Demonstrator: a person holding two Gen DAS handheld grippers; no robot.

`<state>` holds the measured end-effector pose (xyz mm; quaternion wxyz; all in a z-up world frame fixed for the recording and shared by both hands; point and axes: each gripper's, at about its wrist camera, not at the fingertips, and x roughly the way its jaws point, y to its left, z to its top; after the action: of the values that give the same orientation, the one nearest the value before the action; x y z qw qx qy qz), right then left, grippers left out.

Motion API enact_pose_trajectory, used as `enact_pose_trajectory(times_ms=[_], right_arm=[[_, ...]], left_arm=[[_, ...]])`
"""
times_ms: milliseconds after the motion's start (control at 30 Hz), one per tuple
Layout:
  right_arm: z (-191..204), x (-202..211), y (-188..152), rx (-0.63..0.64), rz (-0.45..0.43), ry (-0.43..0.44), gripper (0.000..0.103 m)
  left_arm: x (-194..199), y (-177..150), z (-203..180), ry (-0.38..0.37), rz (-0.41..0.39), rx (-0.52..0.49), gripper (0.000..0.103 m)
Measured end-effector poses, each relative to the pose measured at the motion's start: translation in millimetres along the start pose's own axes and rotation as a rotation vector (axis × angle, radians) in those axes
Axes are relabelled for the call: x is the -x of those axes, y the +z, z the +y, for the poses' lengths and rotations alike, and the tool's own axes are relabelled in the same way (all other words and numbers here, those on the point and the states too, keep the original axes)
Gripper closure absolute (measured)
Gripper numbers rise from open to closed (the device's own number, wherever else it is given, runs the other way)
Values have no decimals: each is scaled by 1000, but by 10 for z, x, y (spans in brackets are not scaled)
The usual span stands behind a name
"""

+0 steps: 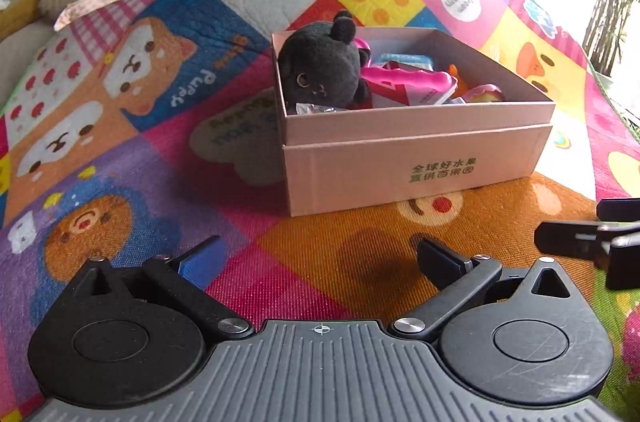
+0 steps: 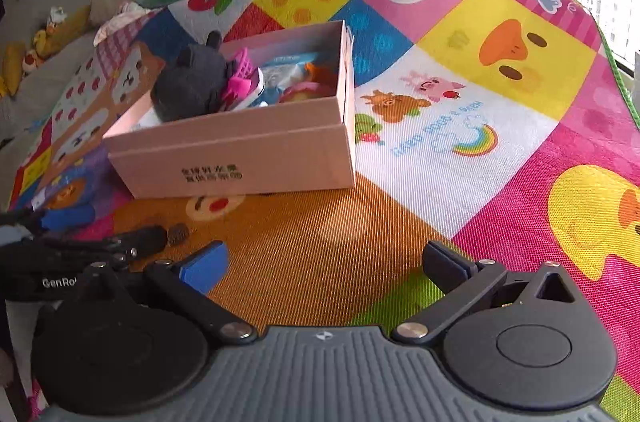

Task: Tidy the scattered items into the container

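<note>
You held the left gripper [image 1: 320, 258] and the right gripper [image 2: 326, 262] low, side by side, both with jaws spread wide and nothing between the fingers.

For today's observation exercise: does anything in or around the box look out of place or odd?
Only slightly: the black plush toy sticks up above the rim of the pink box, so it is piled, not packed flat. Both grippers, left and right, are open and empty.

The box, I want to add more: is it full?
Nearly full: the box holds a plush rising above its rim, plus toys.
</note>
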<state>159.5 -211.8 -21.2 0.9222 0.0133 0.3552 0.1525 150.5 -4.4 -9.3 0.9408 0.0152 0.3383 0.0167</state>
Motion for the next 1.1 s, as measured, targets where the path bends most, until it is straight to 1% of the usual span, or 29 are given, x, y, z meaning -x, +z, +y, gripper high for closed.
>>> enact_pose_trajectory(times_ms=[67, 100, 200, 300, 367, 400, 433, 500, 600, 700, 1100], right_arm=[[74, -16, 9, 39, 6, -33, 0], [81, -65, 22, 42, 28, -46, 0], [83, -107, 40, 39, 20, -78, 0], [105, -166, 51, 66, 19, -113, 0], [97, -183, 37, 95, -7, -97, 0], [74, -192, 33, 122, -21, -75, 0], [18, -199, 46, 99, -19, -50, 0], [-32, -179, 48, 77, -28, -30, 0], [55, -206, 48, 121, -20, -69, 0], [34, -192, 40, 102, -20, -54, 0], [128, -156, 3, 109, -19, -60, 0]], left_arm=[[-14, -3, 5, -2, 6, 7, 0], [-16, -5, 12, -4, 6, 10, 0], [-16, -9, 12, -4, 6, 10, 0], [-16, -10, 7, -1, 7, 9, 0], [-16, -10, 10, -4, 7, 10, 0], [-15, -10, 7, -5, 7, 12, 0], [-15, -11, 0, -4, 7, 12, 0], [-11, -15, -10, -1, 7, 9, 0], [-13, -16, 7, -7, 7, 15, 0], [-13, -15, 8, -8, 8, 17, 0], [-17, -8, 11, -8, 9, 17, 0]])
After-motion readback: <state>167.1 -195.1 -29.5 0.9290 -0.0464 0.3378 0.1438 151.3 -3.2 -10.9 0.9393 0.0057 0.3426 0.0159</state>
